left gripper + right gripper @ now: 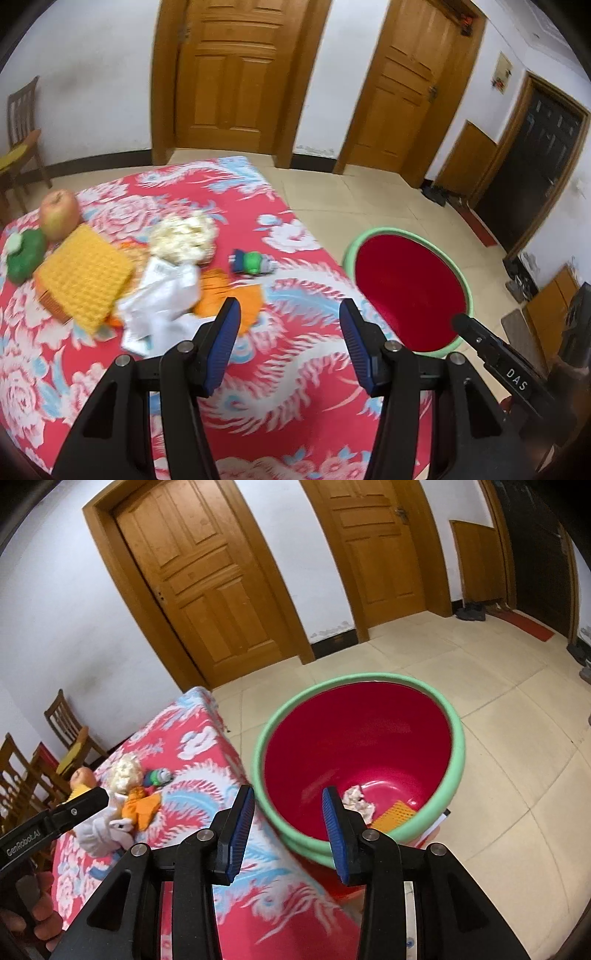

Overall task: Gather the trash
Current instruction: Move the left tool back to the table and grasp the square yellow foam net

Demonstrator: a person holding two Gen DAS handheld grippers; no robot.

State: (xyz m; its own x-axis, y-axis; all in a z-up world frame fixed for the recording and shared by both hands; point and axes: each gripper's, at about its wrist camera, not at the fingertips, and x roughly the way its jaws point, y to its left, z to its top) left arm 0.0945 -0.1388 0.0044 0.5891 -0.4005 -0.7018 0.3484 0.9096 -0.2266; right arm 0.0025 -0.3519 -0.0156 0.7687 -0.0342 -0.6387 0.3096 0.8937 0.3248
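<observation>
Two claws stand released with nothing between their pads. The right claw (288, 834) hangs over the near rim of the red basin (456, 746), which sits on the floor just right of the worktop (207, 716), probably so that scraps can go straight over the edge. The left claw (290, 345) points across the flowered cloth toward the trash left to collect: a white crumpled wrapper (162, 299), orange peel (225, 291) beneath it and a pale crumbly heap (183, 236). An apple (59, 214), a green piece (26, 254) and a yellow waffle sponge (83, 277) lie farther left.

Only the right wrist view looks into the basin, where a crumpled paper wad (356, 801) and a yellow gridded piece (397, 814) already lie. The left view shows just its red inside, yet gives the pile clearly.
</observation>
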